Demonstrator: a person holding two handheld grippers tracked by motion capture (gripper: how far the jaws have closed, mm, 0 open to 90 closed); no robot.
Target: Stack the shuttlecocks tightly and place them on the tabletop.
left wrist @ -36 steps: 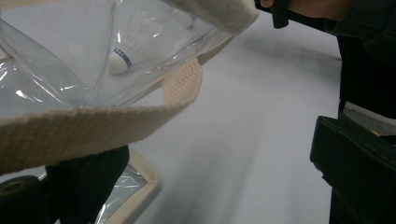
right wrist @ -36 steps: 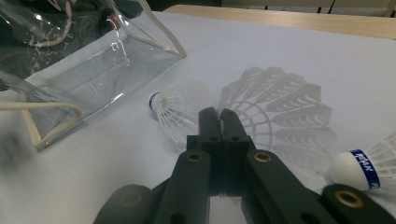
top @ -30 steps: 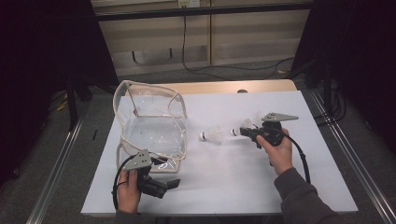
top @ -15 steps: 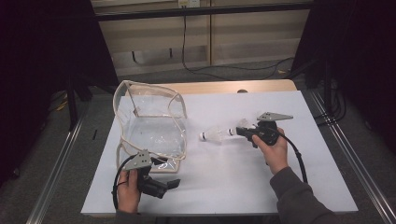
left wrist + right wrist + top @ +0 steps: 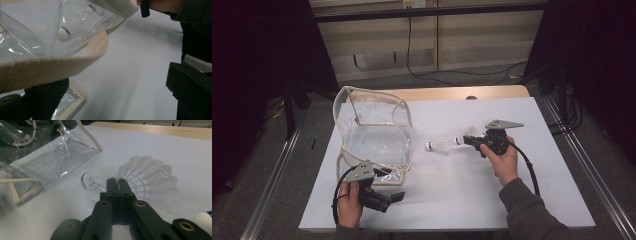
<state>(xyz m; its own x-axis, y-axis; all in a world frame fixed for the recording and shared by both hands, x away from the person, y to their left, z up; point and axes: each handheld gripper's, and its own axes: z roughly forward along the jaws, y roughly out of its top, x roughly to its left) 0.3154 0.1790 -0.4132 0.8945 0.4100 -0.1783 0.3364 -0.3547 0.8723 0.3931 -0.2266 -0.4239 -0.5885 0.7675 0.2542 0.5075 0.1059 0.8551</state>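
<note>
White-covered table (image 5: 512, 200) with wooden edge, grey floor (image 5: 287, 165), dark curtains (image 5: 257, 60), perhaps panelled wall (image 5: 377, 35) behind

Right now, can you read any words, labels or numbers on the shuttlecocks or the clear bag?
No text can be read.
Shuttlecock cork band: blue band with white marks, too blurred to read.
Shuttlecock by the right gripper: blue band, print too small.
Clear bag: no label visible.

White sheet (image 5: 452, 200) covering wooden table (image 5: 447, 93), centre frame. Black cable (image 5: 409, 50) hanging upper centre, trailing across grey floor (image 5: 472, 75). Metal rails (image 5: 272, 185) lower left and right.
</note>
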